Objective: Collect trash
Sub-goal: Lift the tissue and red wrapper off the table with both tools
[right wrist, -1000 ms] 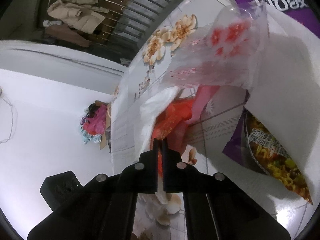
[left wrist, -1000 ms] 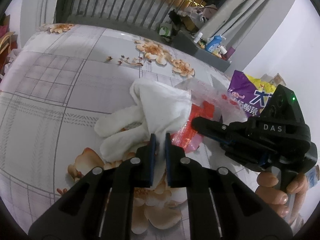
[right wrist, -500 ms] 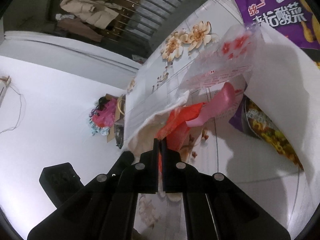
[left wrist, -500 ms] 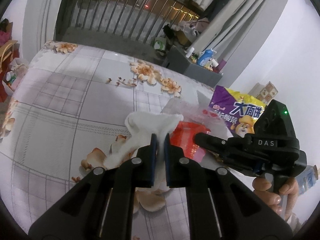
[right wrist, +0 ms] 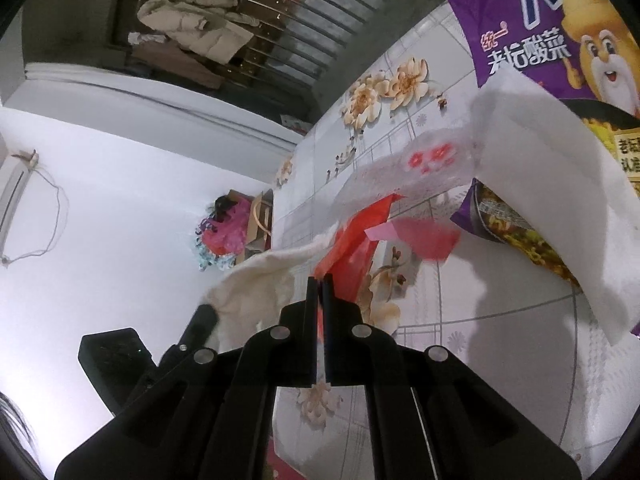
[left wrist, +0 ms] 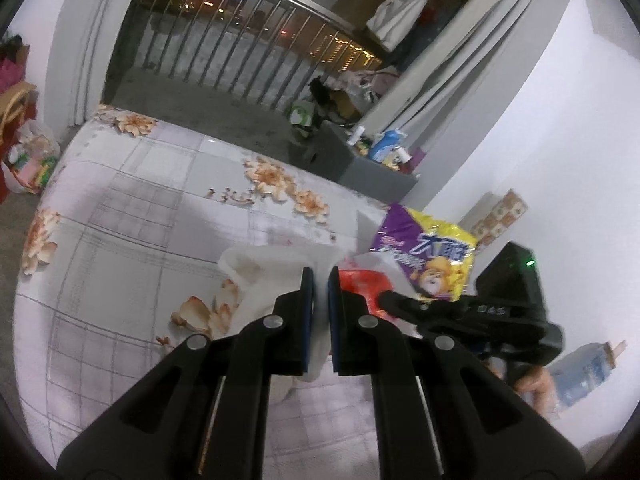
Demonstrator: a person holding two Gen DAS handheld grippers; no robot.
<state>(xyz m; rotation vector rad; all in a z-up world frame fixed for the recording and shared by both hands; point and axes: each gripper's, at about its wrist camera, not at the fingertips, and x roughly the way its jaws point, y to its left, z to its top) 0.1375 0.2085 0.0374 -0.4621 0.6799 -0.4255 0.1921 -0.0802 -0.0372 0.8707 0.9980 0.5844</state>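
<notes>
My left gripper (left wrist: 319, 276) is shut on a crumpled white tissue (left wrist: 276, 268) and holds it above the floral table (left wrist: 152, 208). The tissue also shows in the right wrist view (right wrist: 256, 280). My right gripper (right wrist: 319, 280) is shut on a red plastic wrapper (right wrist: 356, 240), which also shows in the left wrist view (left wrist: 364, 284), just right of the tissue. A clear wrapper with red print (right wrist: 424, 168) and a pink scrap (right wrist: 420, 236) hang with it. The right gripper's body (left wrist: 472, 312) sits right of my left fingers.
A purple and yellow noodle packet (left wrist: 432, 256) lies at the table's right, large in the right wrist view (right wrist: 540, 32), with a white sheet (right wrist: 560, 208) over it. A grey box with bottles (left wrist: 372, 160) stands behind. Bags (left wrist: 28, 160) sit on the floor at left.
Both grippers have risen from the table together, lifting the tissue and the red wrapper clear of the surface. The views show more of the room and less of the tabletop.
</notes>
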